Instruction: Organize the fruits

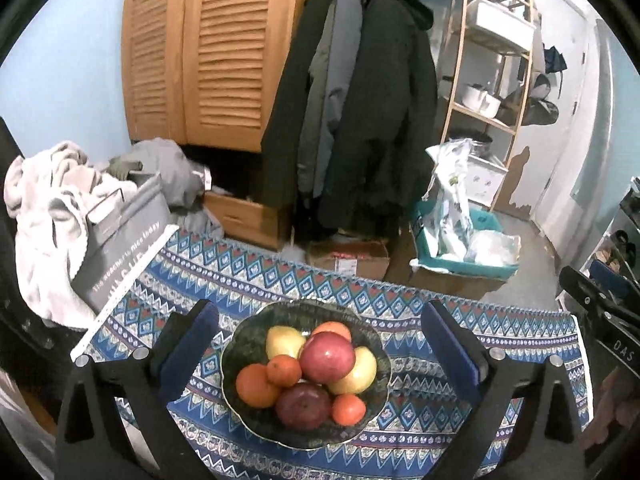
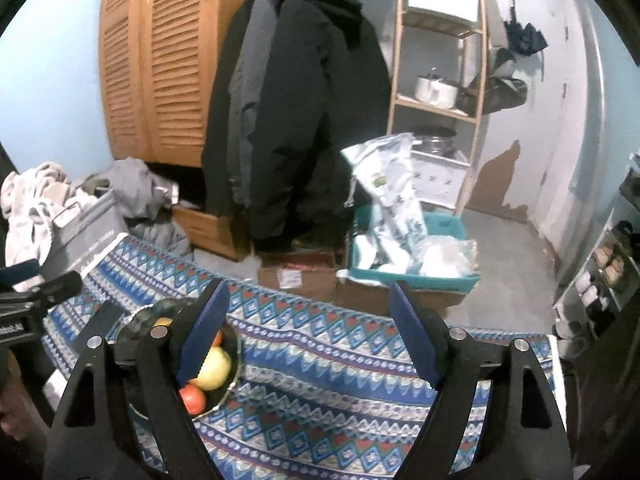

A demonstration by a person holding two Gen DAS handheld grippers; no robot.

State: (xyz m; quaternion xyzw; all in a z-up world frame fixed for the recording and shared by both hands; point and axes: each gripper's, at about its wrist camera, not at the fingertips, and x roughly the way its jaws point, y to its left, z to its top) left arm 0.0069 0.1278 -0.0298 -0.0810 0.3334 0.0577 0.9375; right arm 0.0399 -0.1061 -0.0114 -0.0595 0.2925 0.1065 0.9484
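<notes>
Hand-held gripper, left point(image 1: 320, 344): held wide apart over the bowl, nothing between its blue pads; the bowl is framed between the two fingers. Hand-held gripper, right point(image 2: 308, 332): likewise spread wide and empty, held over bare cloth to the right of the bowl.

Surface point(image 1: 520, 344): covered by a blue patterned cloth, soft, likely to ruck if anything is dragged across it.

Bowl point(image 1: 244, 344): dark, scalloped rim, seated on the cloth near the front edge. Judged glass or glazed ware, so hard, slick and breakable; best left in place, or gripped at the rim only.

Fruit, all heaped inside the bowl, none seen on the cloth:
- Red apple point(image 1: 327, 357), on top of the heap; a darker apple point(image 1: 303, 405) at the front. Firm, smooth-skinned, fairly heavy; a grip across the widest part is judged safest, with moderate squeeze against slipping.
- Yellow fruit point(image 1: 356, 372) at right and another point(image 1: 284, 341) at back left; kind not certain. Possibly softer, bruising likely under hard pressure.
- Oranges: a large one point(image 1: 256, 385) at left, smaller ones point(image 1: 284, 370) point(image 1: 349, 409) among the apples, one more point(image 1: 332, 328) partly hidden behind. Light, rough-skinned, slightly yielding; easily held at the middle.

Heap judged unstable: lifting a lower fruit may roll the top apple. Whether this shows fruit already gathered or awaiting sorting cannot be told.
</notes>
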